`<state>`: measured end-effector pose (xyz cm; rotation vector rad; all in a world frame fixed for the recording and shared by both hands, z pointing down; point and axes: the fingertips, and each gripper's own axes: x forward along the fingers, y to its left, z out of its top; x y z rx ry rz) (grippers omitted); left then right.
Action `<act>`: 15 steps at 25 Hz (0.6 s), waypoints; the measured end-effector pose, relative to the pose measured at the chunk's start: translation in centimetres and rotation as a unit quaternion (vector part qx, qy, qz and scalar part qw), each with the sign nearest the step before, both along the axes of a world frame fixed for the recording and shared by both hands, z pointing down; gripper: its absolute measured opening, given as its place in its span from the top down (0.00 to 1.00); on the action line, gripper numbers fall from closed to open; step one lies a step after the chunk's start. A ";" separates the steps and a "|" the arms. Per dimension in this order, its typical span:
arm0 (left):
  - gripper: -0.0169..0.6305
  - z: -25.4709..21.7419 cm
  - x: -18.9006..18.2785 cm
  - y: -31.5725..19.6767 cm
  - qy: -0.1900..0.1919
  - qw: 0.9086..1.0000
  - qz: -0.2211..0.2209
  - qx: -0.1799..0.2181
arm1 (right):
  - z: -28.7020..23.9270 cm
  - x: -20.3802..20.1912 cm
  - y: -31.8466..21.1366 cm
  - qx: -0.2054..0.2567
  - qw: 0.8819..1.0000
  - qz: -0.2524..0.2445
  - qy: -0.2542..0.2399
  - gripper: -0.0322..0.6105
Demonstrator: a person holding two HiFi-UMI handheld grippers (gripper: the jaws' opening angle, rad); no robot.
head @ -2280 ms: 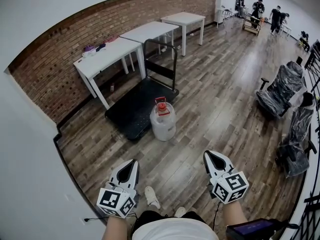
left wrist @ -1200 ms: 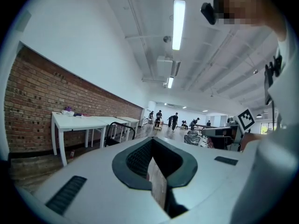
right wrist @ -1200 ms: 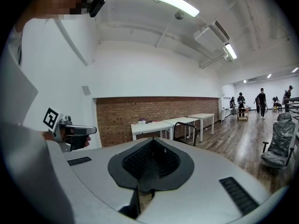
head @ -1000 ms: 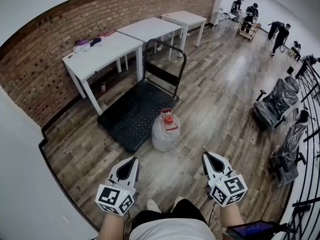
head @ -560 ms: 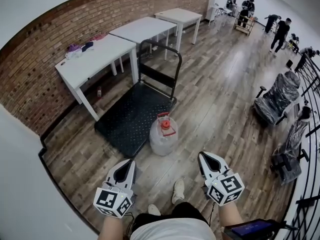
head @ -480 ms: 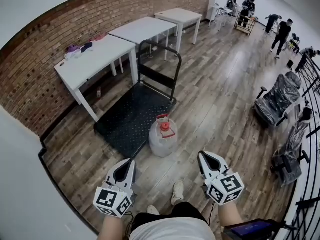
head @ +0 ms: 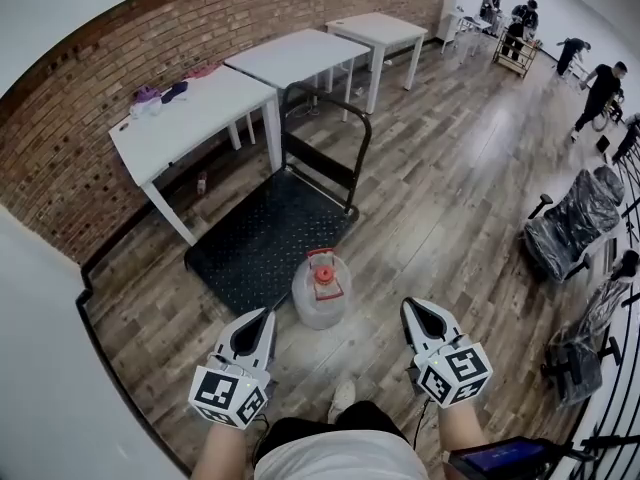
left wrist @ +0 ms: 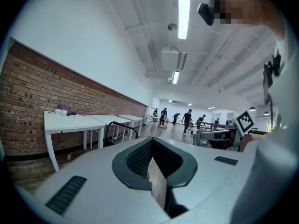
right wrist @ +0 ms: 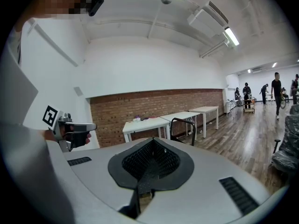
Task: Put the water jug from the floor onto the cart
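The water jug [head: 320, 293], clear with a red cap, stands on the wooden floor at the near edge of the black platform cart [head: 265, 236]. The cart's handle [head: 325, 133] rises at its far end. In the head view my left gripper [head: 268, 314] is held just left of the jug. My right gripper [head: 408, 306] hangs to the jug's right. Both are shut, hold nothing and stay clear of the jug. Neither gripper view shows the jug. The left gripper view catches the cart handle [left wrist: 122, 127], and so does the right gripper view [right wrist: 183, 124].
Three white tables [head: 190, 118] line the brick wall [head: 60, 168] behind the cart. Plastic-wrapped chairs [head: 575, 223] stand at the right. Several people [head: 600, 88] move at the far end of the room. The person's shoe [head: 342, 398] shows between the grippers.
The person has stepped forward, so the jug and cart sit closer below the head camera. Both grippers came up level with the jug's sides, still shut.
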<state>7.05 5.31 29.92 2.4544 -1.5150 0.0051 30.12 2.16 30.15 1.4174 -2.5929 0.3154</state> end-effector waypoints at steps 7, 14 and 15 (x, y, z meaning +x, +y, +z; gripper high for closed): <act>0.97 0.1 1.5 -3.9 -0.013 1.000 -0.024 -0.010 | 0.6 1.0 -5.7 -0.005 1.000 -0.027 -0.014 0.95; 0.97 0.5 0.7 -7.0 -0.018 1.000 -0.018 -0.018 | 1.7 -0.2 -8.4 -0.018 0.999 -0.028 -0.018 0.95; 0.97 0.8 0.5 -7.5 -0.017 1.000 -0.013 -0.020 | 1.8 -0.4 -8.7 -0.019 0.999 -0.024 -0.017 0.95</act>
